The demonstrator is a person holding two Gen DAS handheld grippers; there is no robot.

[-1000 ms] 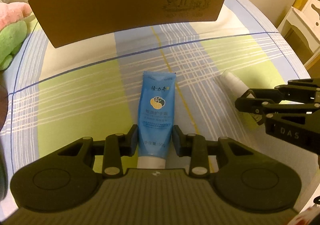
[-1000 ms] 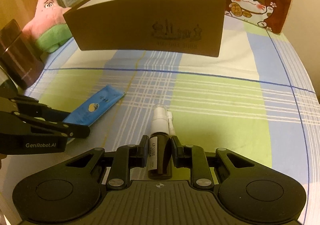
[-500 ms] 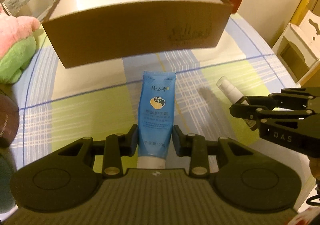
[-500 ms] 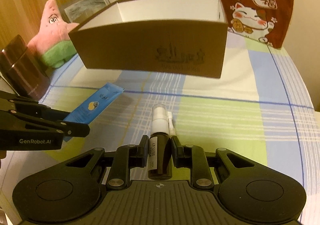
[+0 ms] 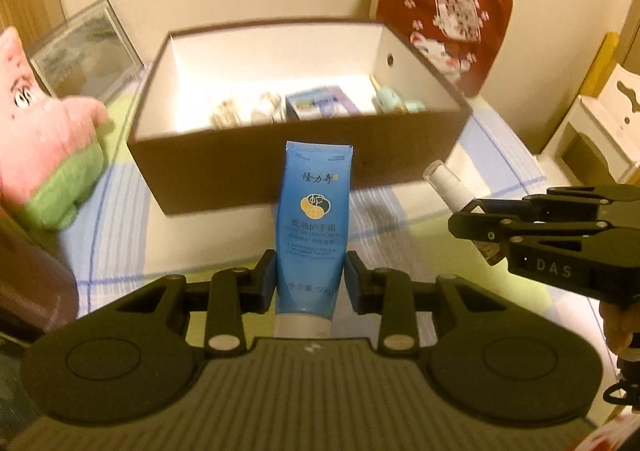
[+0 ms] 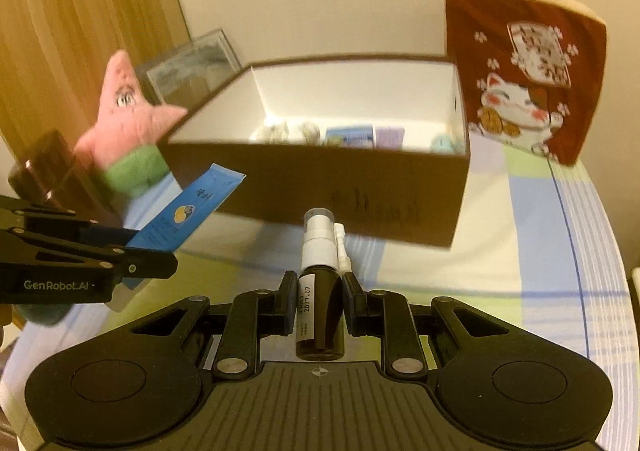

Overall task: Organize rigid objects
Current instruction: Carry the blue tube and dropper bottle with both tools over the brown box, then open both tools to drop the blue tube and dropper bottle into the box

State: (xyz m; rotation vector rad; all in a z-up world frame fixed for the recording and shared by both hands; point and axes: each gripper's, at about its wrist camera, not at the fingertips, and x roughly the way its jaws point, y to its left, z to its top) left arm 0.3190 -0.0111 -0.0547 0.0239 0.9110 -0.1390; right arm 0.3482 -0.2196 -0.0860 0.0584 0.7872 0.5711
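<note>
We hold the blue plastic hand-cream tube clamped in our left gripper and the dark spray bottle clamped in our right gripper, both raised to clear the brown cardboard box wall on the bed.

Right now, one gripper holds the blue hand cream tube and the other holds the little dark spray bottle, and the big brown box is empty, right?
Not quite. The brown cardboard box is not empty: the left wrist view shows several small items on its white floor. The rest holds: the left gripper grips the blue hand cream tube, and the right gripper grips the dark spray bottle with a white pump.
</note>
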